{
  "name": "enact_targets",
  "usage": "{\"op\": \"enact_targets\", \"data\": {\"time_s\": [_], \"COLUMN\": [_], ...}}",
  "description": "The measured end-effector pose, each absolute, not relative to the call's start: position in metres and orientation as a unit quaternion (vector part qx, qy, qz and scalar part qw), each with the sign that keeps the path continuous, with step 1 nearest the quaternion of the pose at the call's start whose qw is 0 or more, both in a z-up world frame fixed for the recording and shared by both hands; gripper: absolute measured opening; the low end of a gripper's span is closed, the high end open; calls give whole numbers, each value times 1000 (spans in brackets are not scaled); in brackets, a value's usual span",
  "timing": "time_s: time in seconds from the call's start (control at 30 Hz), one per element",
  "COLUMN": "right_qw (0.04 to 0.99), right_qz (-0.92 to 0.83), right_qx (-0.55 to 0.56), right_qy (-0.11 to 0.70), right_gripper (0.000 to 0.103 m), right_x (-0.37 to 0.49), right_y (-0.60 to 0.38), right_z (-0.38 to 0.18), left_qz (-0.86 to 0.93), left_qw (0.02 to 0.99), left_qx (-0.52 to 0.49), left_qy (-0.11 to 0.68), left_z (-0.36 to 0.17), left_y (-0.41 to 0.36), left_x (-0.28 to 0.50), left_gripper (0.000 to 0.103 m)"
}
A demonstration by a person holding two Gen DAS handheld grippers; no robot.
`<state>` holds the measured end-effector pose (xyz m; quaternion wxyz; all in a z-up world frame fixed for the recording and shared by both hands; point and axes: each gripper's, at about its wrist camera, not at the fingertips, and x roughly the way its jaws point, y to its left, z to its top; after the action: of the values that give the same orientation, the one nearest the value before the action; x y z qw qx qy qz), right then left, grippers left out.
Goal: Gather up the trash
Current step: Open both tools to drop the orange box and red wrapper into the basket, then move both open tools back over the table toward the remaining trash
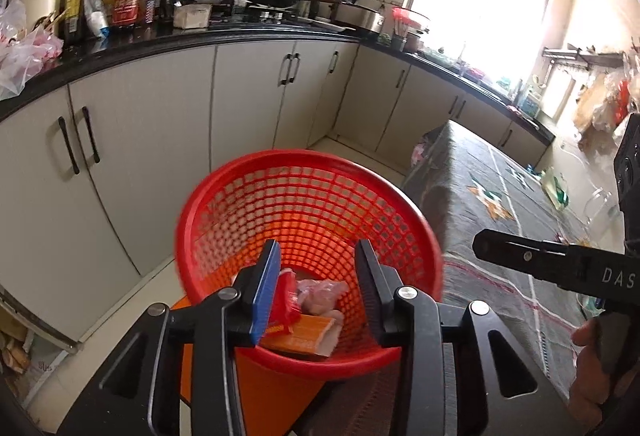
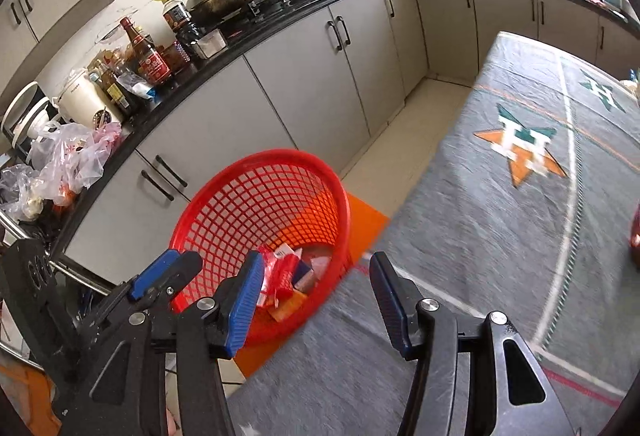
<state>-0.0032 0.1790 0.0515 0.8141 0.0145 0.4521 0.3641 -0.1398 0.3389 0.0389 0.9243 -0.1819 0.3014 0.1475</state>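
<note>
Left gripper (image 1: 316,276) is hanging spread wide and empty over the red basket (image 1: 280,172); right gripper (image 2: 316,288) is likewise gaping, holding nothing, just beside it over the grey tablecloth (image 2: 460,236). Wrappers and cartons (image 2: 286,276) are lying inside the basket. Judged light and crushable; pinch each by an edge.

A red lattice basket (image 1: 304,204) sits beside a grey cloth (image 2: 500,236) bearing orange-green star emblems.
</note>
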Motion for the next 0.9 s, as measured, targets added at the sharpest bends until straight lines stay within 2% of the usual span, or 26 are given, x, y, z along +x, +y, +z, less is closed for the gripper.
{"op": "enact_targets", "data": {"time_s": [0.53, 0.9], "right_qw": [830, 855], "right_qz": [340, 290], "right_qx": [56, 139], "right_qy": [439, 408], "right_gripper": [60, 60], "right_x": [-30, -47], "right_y": [74, -55], "right_z": [58, 67], "left_qz": [78, 17], "left_qw": [936, 938], "left_qx": [-131, -61], "left_qy": [317, 340], "left_z": [54, 60], "left_y": [254, 163], "left_x": [-127, -107], "left_gripper": [42, 44]}}
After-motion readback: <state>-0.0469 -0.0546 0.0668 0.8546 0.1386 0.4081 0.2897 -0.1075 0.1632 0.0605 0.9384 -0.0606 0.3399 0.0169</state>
